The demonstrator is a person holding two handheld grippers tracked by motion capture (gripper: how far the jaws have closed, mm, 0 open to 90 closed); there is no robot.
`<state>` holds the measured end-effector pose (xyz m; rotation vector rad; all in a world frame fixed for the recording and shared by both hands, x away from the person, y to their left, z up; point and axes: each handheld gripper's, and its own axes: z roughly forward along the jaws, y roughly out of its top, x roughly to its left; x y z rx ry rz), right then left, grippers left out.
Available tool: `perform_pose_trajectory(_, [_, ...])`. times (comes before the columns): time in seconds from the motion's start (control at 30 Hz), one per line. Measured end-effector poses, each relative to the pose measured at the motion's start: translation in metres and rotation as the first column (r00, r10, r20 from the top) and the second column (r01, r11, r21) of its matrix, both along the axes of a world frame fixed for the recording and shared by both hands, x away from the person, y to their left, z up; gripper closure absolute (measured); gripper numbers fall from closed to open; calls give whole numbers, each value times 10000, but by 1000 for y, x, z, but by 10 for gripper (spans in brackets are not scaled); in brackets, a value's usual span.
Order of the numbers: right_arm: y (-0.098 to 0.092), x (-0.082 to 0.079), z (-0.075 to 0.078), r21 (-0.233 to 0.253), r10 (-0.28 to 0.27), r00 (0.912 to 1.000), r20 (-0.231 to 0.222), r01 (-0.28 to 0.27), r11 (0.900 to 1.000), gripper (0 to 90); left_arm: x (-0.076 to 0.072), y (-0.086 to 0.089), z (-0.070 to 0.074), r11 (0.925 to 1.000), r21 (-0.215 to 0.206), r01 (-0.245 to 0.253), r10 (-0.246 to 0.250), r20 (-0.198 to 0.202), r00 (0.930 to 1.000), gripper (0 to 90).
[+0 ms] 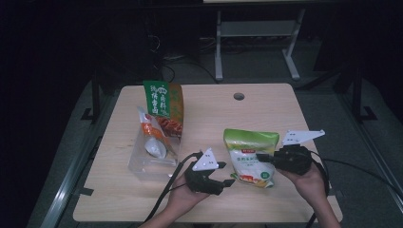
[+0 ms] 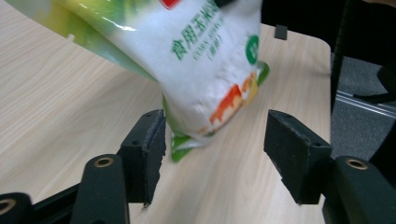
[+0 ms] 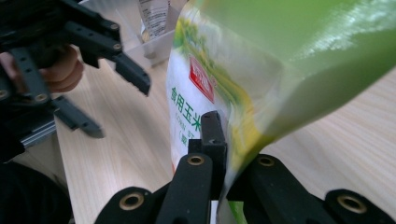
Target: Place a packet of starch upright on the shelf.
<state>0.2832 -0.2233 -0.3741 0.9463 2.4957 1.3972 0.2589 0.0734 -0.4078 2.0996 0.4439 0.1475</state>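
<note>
Gripping one side edge of a green-and-white pouch point(image 1: 250, 156), the right gripper point(image 1: 273, 160) has its jaws pinched tight on the film; the right gripper view shows the pouch point(image 3: 261, 93) caught between them and hanging clear of the wood. The pouch sits over the near right part of the tabletop point(image 1: 266, 107), its bottom corner low toward the surface; whether it touches cannot be told. Its white front carries green print and an orange picture near the bottom point(image 2: 205, 60).

The left gripper point(image 1: 227, 174) is held near the front edge, just left of the pouch, jaws spread wide and gripping nothing. In the left gripper view the pouch's lower end hangs ahead of the gap between them.

A clear tub point(image 1: 153, 156) stands toward the left edge of the tabletop. Inside it a tall green-and-orange bag point(image 1: 164, 108) stands upright at the far end, and a smaller clear packet point(image 1: 153, 137) with white contents leans in front of it.
</note>
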Motion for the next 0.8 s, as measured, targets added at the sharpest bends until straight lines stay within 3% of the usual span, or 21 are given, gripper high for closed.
perform_pose_trajectory(0.47, [24, 10, 21, -221, 193, 9997, 133, -190, 9996, 898, -22, 40, -10, 9991, 63, -425, 424, 182, 9989, 294])
perform_pose_trajectory(0.8, [52, 17, 38, -192, 776, 9969, 165, -772, 9968, 898, -39, 52, -16, 9991, 110, -410, 407, 221, 9989, 290])
